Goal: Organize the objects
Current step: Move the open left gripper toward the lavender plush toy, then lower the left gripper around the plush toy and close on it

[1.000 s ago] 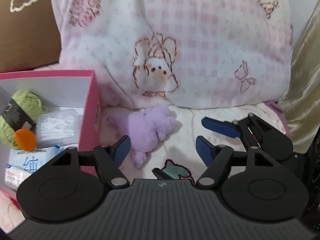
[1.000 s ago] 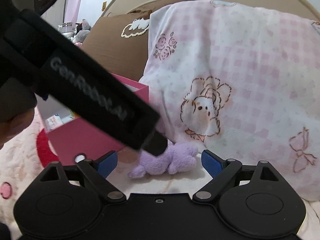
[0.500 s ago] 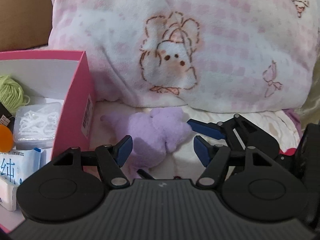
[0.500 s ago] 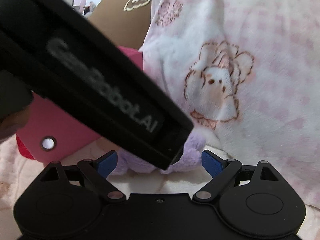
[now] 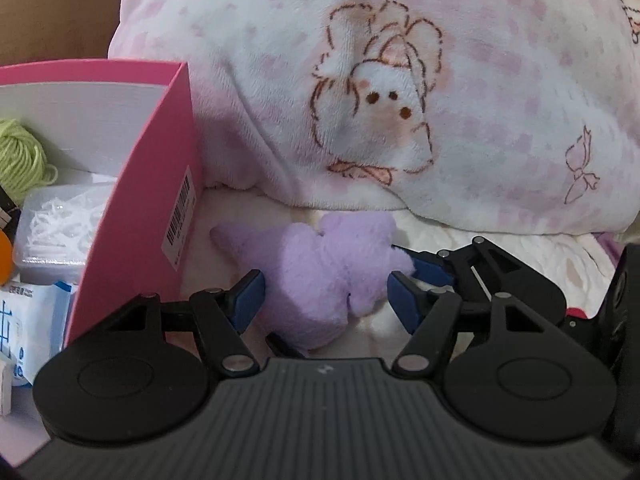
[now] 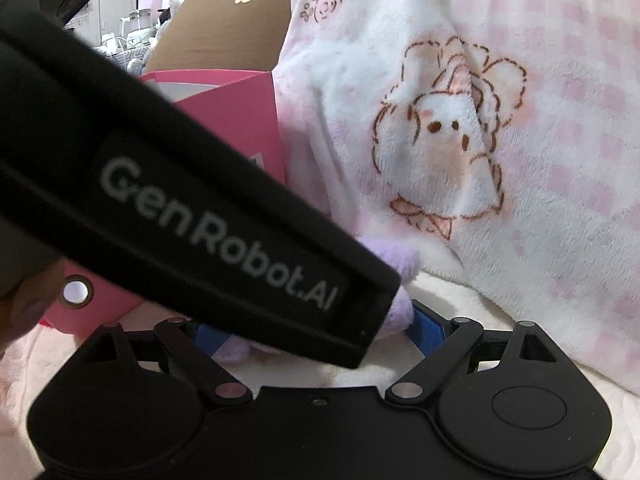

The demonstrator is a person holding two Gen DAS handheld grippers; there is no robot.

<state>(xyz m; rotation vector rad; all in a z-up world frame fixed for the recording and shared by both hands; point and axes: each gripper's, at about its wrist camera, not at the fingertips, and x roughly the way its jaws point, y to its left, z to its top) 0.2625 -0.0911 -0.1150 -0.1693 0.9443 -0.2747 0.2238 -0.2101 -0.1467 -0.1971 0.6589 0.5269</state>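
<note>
A purple plush toy (image 5: 316,272) lies on the cream bedding, just right of the pink box (image 5: 148,208). My left gripper (image 5: 325,294) stands open over the toy, its blue pads flanking the plush on either side. In the right wrist view my right gripper (image 6: 320,330) is open too, and its blue pads also straddle the toy (image 6: 396,256). There the left gripper's black body crosses in front and hides most of the plush. One of the right gripper's fingers (image 5: 434,270) shows at the toy's right side in the left wrist view.
The pink box holds green yarn (image 5: 20,160), a clear tub of white picks (image 5: 60,232) and a tissue pack (image 5: 28,320). A pink checked blanket (image 5: 380,100) rises right behind the toy. A hand (image 6: 24,304) grips the left tool. Brown cardboard (image 6: 224,32) stands behind the box.
Both grippers came down and closer to the purple toy. The left pads, short of it a second ago, now flank it. The left gripper's body covers more of the right wrist view.
</note>
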